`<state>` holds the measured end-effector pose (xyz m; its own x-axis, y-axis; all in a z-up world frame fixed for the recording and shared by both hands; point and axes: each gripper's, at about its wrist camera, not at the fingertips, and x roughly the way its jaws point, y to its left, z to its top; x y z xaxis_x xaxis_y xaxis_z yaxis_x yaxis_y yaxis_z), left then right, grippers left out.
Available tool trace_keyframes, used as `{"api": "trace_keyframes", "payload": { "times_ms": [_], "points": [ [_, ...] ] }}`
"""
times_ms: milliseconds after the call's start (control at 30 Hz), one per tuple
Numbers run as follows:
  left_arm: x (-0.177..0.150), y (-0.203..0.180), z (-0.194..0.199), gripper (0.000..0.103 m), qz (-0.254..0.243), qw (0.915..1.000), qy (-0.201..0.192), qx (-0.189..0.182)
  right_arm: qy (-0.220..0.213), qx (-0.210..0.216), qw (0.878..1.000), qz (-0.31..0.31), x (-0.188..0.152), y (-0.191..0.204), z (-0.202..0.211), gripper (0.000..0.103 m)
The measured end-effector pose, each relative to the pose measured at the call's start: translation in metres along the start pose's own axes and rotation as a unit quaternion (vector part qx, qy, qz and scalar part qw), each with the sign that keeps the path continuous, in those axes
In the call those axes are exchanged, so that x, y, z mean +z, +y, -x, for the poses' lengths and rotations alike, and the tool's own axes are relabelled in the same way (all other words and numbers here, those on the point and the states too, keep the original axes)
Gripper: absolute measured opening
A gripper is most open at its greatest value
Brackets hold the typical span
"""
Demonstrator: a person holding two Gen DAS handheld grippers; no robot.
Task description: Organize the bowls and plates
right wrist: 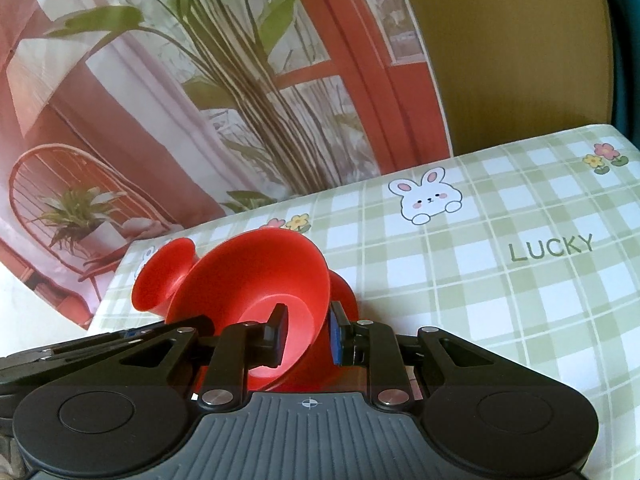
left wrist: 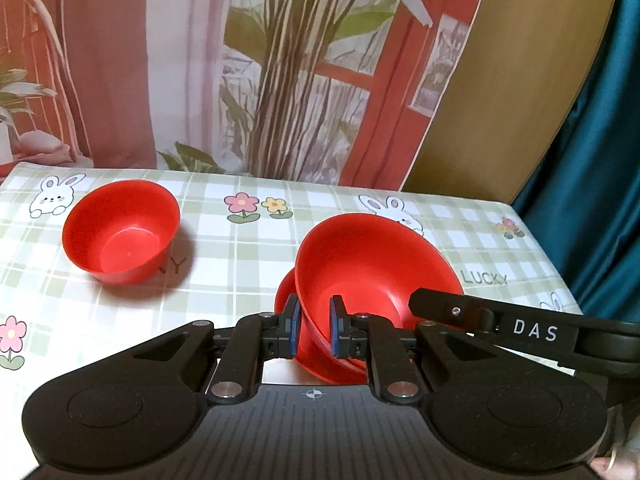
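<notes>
On the far left of the checked tablecloth (left wrist: pixel 248 264), a small red bowl (left wrist: pixel 120 232) sat upright beside a printed rabbit (left wrist: pixel 56 196), well apart from everything else. Right of it, toward the near edge, a wide red bowl (left wrist: pixel 372 268) was tilted, and another red dish (left wrist: pixel 288 300) of the same colour lay partly hidden under it; whether the two touched could not be told. The left gripper (left wrist: pixel 316 330) had its jaws drawn narrow on the near-left rim of the wide bowl, one blue pad on each side of the wall. The right gripper (right wrist: pixel 306 330) clamped the same bowl (right wrist: pixel 256 284) on its right rim, one finger inside the bowl and the other outside, jaws also narrow. From the left wrist view its black arm, lettered DAS, came in from the right. Behind the table hung a printed backdrop (left wrist: pixel 280 72) with plant stems and a red window frame.
</notes>
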<state>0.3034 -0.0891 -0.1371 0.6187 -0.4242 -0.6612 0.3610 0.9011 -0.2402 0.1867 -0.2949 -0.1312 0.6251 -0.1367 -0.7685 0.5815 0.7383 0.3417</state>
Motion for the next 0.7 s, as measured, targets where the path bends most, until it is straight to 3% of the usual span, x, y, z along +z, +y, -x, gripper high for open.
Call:
{"api": "trace_keyframes", "payload": {
  "times_ms": [700],
  "points": [
    [0.002, 0.0, -0.018, 0.014, -0.009, 0.9999, 0.014, -0.003, 0.013, -0.008, 1.0, 0.001, 0.001, -0.01, -0.017, 0.021]
  ]
}}
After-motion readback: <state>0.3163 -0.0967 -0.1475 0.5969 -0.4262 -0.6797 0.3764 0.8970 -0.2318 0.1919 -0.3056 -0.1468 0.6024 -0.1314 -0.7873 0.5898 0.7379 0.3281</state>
